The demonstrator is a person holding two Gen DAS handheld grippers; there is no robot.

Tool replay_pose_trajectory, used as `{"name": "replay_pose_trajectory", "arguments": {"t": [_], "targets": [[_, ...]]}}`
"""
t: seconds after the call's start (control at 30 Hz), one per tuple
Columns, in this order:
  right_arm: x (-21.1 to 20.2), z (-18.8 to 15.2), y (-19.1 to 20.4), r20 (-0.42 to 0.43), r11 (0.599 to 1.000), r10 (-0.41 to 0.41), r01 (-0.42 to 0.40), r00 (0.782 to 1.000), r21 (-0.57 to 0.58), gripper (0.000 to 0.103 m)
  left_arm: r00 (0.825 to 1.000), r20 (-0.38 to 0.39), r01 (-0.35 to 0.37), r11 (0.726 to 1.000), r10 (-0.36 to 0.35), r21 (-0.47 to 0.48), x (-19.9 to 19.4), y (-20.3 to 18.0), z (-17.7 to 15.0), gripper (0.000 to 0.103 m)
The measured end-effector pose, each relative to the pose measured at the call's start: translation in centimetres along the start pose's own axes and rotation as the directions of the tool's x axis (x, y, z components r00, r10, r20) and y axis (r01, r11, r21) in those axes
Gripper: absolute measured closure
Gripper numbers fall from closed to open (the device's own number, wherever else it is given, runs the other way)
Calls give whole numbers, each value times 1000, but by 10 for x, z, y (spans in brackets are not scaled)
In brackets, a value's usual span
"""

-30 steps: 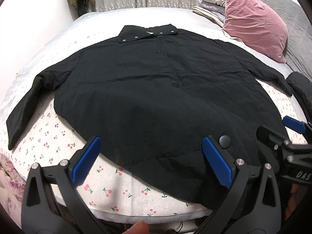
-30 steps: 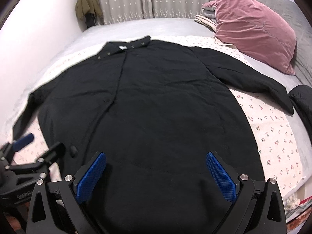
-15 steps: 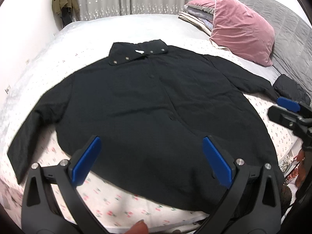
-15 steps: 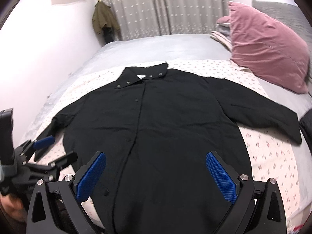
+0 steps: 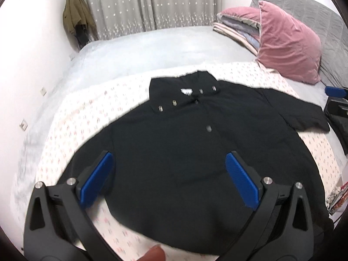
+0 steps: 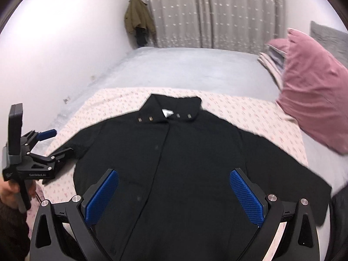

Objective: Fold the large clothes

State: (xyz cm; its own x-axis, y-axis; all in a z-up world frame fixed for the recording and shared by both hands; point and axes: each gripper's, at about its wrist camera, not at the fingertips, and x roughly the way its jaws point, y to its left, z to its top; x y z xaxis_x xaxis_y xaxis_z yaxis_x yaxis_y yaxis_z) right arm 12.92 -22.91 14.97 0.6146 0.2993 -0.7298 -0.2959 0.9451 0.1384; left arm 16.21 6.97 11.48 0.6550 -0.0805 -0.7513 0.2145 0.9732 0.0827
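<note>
Bed [image 6: 195,69] with floral sheet [image 6: 113,102], pink pillow [image 6: 315,100], grey curtain behind; black coat [image 6: 184,163] spread flat. Left gripper [image 5: 167,180], right gripper [image 6: 174,195]: jaws wide apart, empty, above coat.

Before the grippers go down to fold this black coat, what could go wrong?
1. Both the left gripper and the right gripper hover open over the thick black coat; a pinch may catch only the top layer.
2. The coat's sleeve ends beside another dark garment, which could be grabbed too.

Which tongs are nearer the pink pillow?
Right. The right tongs show just below the pink pillow at the bed's right side; the left tongs hover off the coat's opposite sleeve, far across.
</note>
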Motion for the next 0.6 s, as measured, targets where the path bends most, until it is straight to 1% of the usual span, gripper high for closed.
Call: {"name": "replay_pose_trajectory", "arguments": {"t": [0.07, 0.1, 0.13, 0.2, 0.23, 0.27, 0.37, 0.43, 0.53, 0.6], "targets": [[22, 23, -14, -20, 1000, 16, -16, 1000, -13, 0, 999, -12, 32, 999, -32, 26, 22, 15, 17, 0], [31, 32, -22, -31, 1000, 17, -17, 999, -11, 0, 999, -21, 35, 999, -34, 37, 36, 23, 24, 0], [51, 43, -35, -58, 1000, -1, 0, 998, -19, 0, 999, -28, 26, 999, -25, 45, 52, 32, 31, 0], [81, 56, -54, -83, 999, -22, 19, 996, -36, 0, 998, -45, -37, 998, 40, 60, 91, 54, 41, 0], [104, 62, -69, -102, 999, -32, 28, 994, -39, 0, 996, -64, -65, 996, 69, 64, 118, 69, 45, 0], [122, 65, -83, -126, 999, -32, 29, 992, -28, 0, 994, -79, -69, 996, 74, 64, 135, 80, 46, 0], [174, 69, -119, -193, 1000, -27, 29, 981, 4, 0, 989, -134, -53, 997, 60, 55, 195, 116, 44, 4], [212, 72, -143, -224, 999, -51, 51, 973, -9, 0, 986, -161, -40, 998, 47, 42, 225, 133, 39, 6], [249, 75, -164, -238, 998, -59, 55, 969, -24, 0, 982, -188, -3, 1000, 2, -6, 262, 154, 31, 6], [267, 79, -176, -236, 998, -61, 57, 970, -26, 0, 982, -188, 27, 999, -34, -40, 279, 163, 29, 6]]}}
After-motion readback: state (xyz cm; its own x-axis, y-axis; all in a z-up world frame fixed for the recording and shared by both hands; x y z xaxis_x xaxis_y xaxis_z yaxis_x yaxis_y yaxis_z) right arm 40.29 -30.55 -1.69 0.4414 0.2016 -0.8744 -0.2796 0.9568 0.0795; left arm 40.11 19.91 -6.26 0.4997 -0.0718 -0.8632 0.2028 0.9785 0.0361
